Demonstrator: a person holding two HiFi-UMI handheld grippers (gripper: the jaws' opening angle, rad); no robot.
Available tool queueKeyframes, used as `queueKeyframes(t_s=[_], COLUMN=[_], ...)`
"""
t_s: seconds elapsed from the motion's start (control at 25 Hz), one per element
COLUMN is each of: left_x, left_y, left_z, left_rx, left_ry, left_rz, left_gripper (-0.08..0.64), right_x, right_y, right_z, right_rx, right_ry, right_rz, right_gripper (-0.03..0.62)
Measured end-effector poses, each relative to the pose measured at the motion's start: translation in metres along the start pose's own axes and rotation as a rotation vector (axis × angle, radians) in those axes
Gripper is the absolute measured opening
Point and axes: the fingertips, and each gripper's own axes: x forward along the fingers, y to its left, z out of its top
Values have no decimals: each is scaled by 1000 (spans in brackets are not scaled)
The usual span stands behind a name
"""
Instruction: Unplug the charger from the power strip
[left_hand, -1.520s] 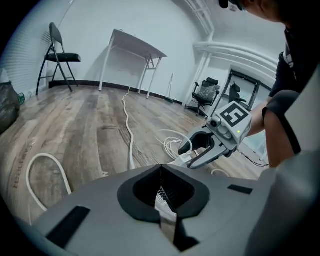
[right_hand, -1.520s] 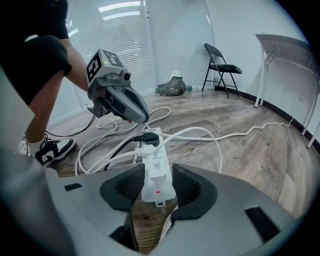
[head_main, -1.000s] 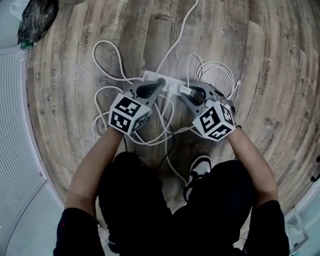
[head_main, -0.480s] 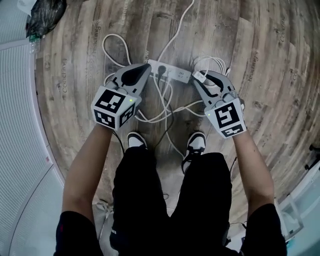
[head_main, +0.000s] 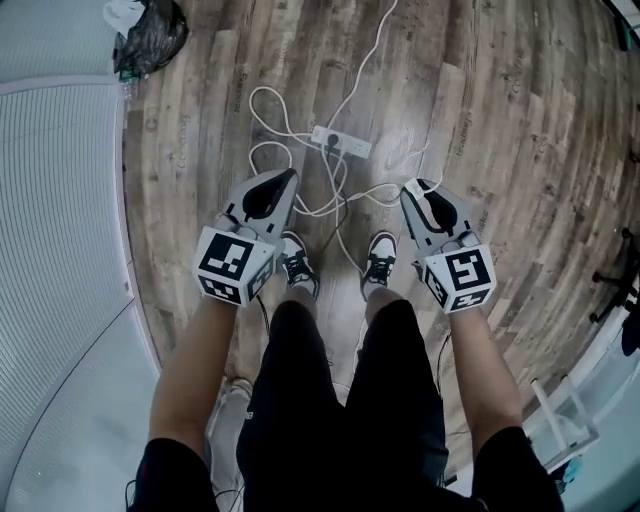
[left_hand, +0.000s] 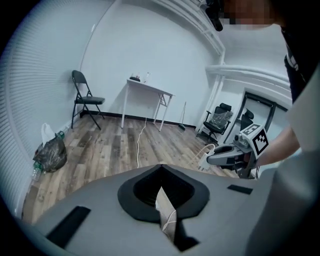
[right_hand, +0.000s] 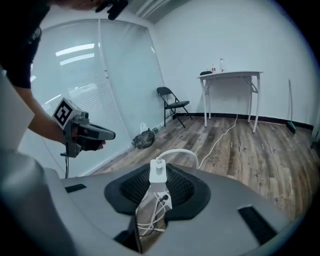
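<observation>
In the head view the white power strip (head_main: 340, 142) lies on the wood floor ahead of the person's shoes, with a black plug and white cables still in it. My right gripper (head_main: 414, 192) is held high above the floor, shut on the white charger (right_hand: 157, 172). The charger's white cable (right_hand: 180, 153) arches off the jaws' tip and trails down to the floor. My left gripper (head_main: 284, 178) hovers level with it on the left. Its jaws (left_hand: 161, 187) are shut with nothing between them. Each gripper view shows the other gripper across the room.
Loose white cables (head_main: 275, 150) loop round the strip. A black bag (head_main: 150, 25) sits by the glass wall at far left. A folding chair (left_hand: 85, 97), a white table (left_hand: 147, 92) and an office chair (left_hand: 217, 117) stand along the far wall.
The person has stood up. Both grippers have risen well clear of the floor and the strip, the right one carrying the charger with it.
</observation>
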Motion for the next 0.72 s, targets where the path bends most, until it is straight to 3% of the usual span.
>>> queueKeyframes(t_s=[0.28,0.48,0.72], left_x=[-140,-237,-342], left_y=[-55,-91,-157], left_z=[110,163,210], left_rx=[-62,-134,-137], left_ry=[-126,-223,-353], left_rz=[91,155,214], left_gripper=[23,23,23], right_x=[-114,-185,-270], right_y=[76,131,182], right_z=[122,196,260], right_rx=[119,88,35], right_ry=[-116,-140,-218], right_rz=[37,111,194], right_gripper=[107,107,107])
